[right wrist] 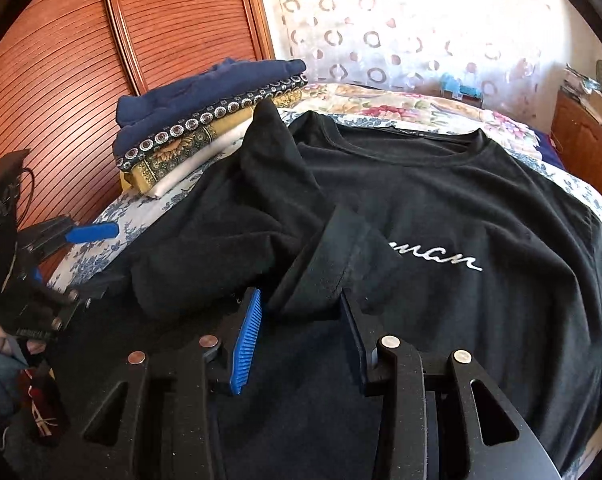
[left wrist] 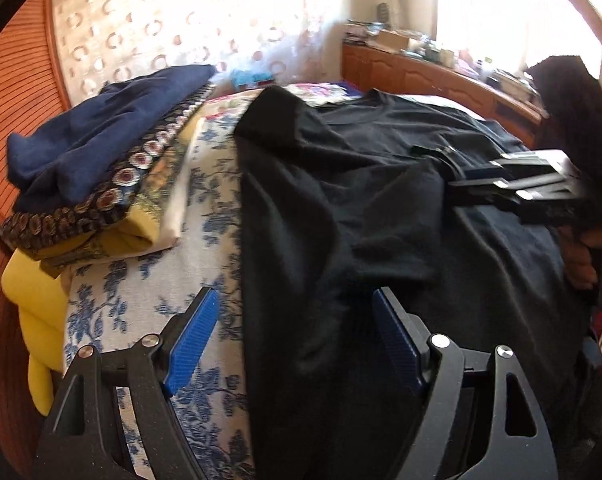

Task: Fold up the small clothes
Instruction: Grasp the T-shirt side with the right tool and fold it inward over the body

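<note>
A black T-shirt with white script lettering lies spread on the bed, front up. Its left side and sleeve are folded over onto the chest. My right gripper is open, and the folded sleeve's cuff lies between its blue pads. My left gripper is open and empty over the shirt's left edge, which it straddles. The right gripper also shows in the left wrist view at the right, over the shirt. The left gripper shows in the right wrist view at the left.
A stack of folded clothes, navy on top, sits on the bed at the far left; it also shows in the right wrist view. The bed has a blue floral cover. A wooden wardrobe stands left, a cluttered wooden dresser behind.
</note>
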A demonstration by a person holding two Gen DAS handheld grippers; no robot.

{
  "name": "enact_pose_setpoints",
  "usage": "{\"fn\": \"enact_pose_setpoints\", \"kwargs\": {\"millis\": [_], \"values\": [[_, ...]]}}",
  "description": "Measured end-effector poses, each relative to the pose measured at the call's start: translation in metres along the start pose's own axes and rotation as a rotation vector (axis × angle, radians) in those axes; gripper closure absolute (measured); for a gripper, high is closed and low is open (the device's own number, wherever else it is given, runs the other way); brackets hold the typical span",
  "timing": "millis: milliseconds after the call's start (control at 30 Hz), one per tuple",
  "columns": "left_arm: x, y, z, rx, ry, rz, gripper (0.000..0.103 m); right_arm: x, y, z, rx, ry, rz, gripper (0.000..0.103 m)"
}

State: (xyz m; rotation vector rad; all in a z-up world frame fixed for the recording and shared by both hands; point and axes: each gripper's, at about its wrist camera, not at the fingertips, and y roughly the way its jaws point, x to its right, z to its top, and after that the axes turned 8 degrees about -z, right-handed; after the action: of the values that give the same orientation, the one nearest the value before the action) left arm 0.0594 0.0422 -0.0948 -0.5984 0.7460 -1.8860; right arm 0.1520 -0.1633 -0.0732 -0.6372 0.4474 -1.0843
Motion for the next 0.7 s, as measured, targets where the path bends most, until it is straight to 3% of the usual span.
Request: {"fn": "enact_pose_setpoints", "kwargs": {"millis": [67, 100, 133, 200, 333, 467, 567, 633, 700], "values": [[0.004, 0.004, 0.000, -0.018, 0.021, 0.019, 0.023, 0.000, 0.006, 0.002, -0.005, -0.003, -0.010, 0.064], [0.005, 0.006, 0.001, -0.027, 0.025, 0.029, 0.023, 0.000, 0.007, 0.004, -0.003, -0.007, -0.010, 0.079], [0.006, 0.009, 0.001, -0.038, 0.027, 0.046, 0.023, -0.001, 0.007, 0.005, 0.003, -0.017, -0.008, 0.088], [0.004, 0.011, 0.003, -0.039, 0.017, 0.080, 0.023, -0.001, 0.000, 0.007, 0.030, -0.023, 0.001, 0.090], [-0.013, 0.000, 0.004, 0.032, -0.066, 0.135, 0.023, 0.005, -0.034, 0.014, 0.110, -0.018, 0.016, 0.092], [-0.025, -0.008, 0.001, 0.076, -0.132, 0.121, 0.023, 0.011, -0.068, 0.024, 0.181, -0.009, 0.018, 0.092], [-0.026, -0.010, 0.000, 0.079, -0.135, 0.139, 0.023, 0.015, -0.078, 0.031, 0.221, 0.024, -0.031, 0.091], [-0.026, -0.008, 0.000, 0.073, -0.137, 0.133, 0.023, 0.016, -0.073, 0.032, 0.222, 0.027, -0.118, 0.075], [-0.025, -0.008, -0.001, 0.074, -0.137, 0.125, 0.023, 0.015, -0.067, 0.029, 0.212, 0.021, -0.133, 0.075]]}}
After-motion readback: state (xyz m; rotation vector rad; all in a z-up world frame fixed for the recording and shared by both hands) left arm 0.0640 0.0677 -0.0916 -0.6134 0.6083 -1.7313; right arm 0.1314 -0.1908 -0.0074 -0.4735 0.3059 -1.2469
